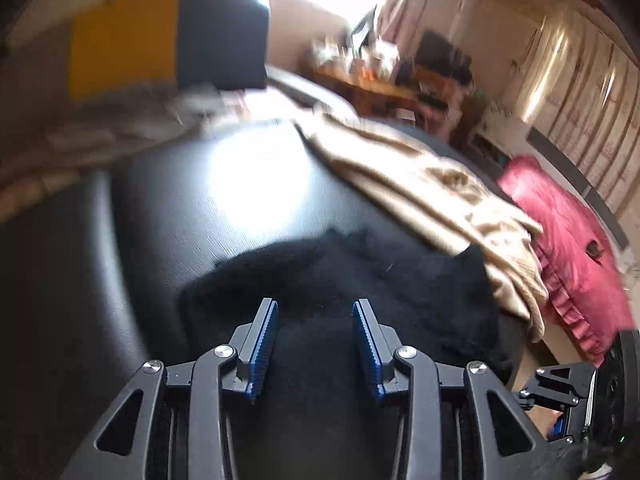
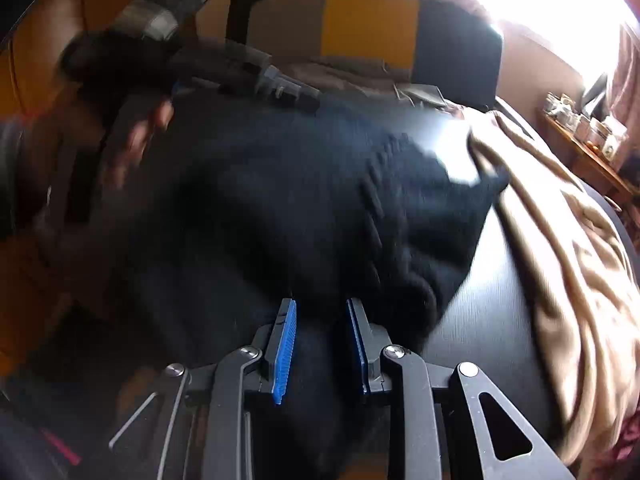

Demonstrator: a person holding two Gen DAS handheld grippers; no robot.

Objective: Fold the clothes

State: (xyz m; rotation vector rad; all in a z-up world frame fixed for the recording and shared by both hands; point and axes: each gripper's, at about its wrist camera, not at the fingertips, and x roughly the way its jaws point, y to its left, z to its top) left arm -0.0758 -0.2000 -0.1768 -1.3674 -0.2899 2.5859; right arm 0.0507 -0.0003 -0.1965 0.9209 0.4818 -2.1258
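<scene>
Two handheld grippers work over a black knit garment [image 2: 304, 200] spread on a dark table [image 1: 168, 208]. The right gripper [image 2: 321, 312] hovers at its near edge, jaws narrowly parted, cloth beneath but seemingly not pinched. The left gripper [image 1: 315, 312] stands half open above the fabric, holding nothing. Folding looks barely begun: the knit lies rumpled, while a tan garment [image 1: 432, 200] and a red one [image 1: 568, 240] wait beyond.

Bare black tabletop [image 1: 168, 208]: open beyond black knit garment [image 1: 340, 280]. Obstructions: beige cloth [image 1: 440, 200] on its right, red cushion [image 1: 568, 240] beyond.
</scene>
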